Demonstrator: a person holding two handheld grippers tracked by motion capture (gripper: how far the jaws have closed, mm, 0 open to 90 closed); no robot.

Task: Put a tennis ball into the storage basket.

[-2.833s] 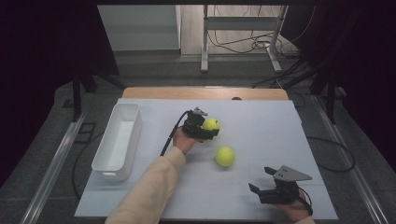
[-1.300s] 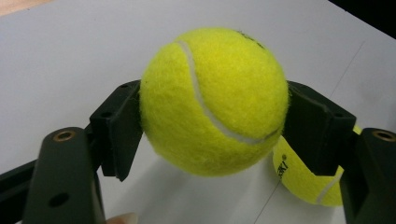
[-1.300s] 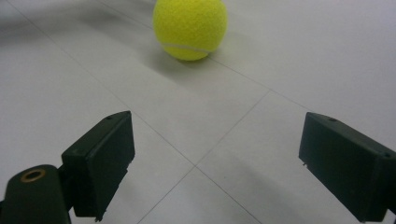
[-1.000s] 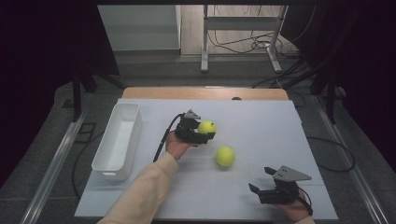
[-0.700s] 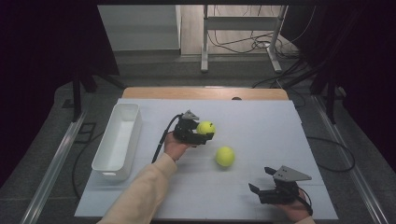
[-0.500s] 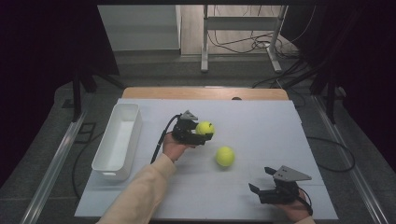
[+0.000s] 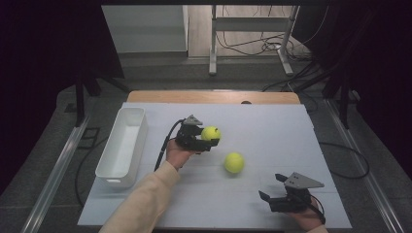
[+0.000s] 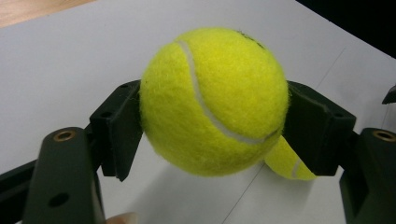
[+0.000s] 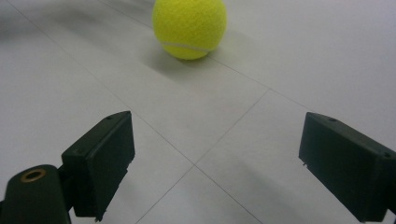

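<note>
High view: left tongs (image 7: pixel 208 140) clench a tennis ball (image 7: pixel 211 133), round, axis indiscernible, pointing toward second ball (image 7: pixel 233 163); right tongs (image 7: pixel 272 191) released.

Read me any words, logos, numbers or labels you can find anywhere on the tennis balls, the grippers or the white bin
There is no readable text.
Held tennis ball: a dark mark at its top edge, too small to read.
Loose tennis ball: only its white seam.
White bin: plain, no label.
Left gripper and right gripper: plain black jaws, no print.
</note>
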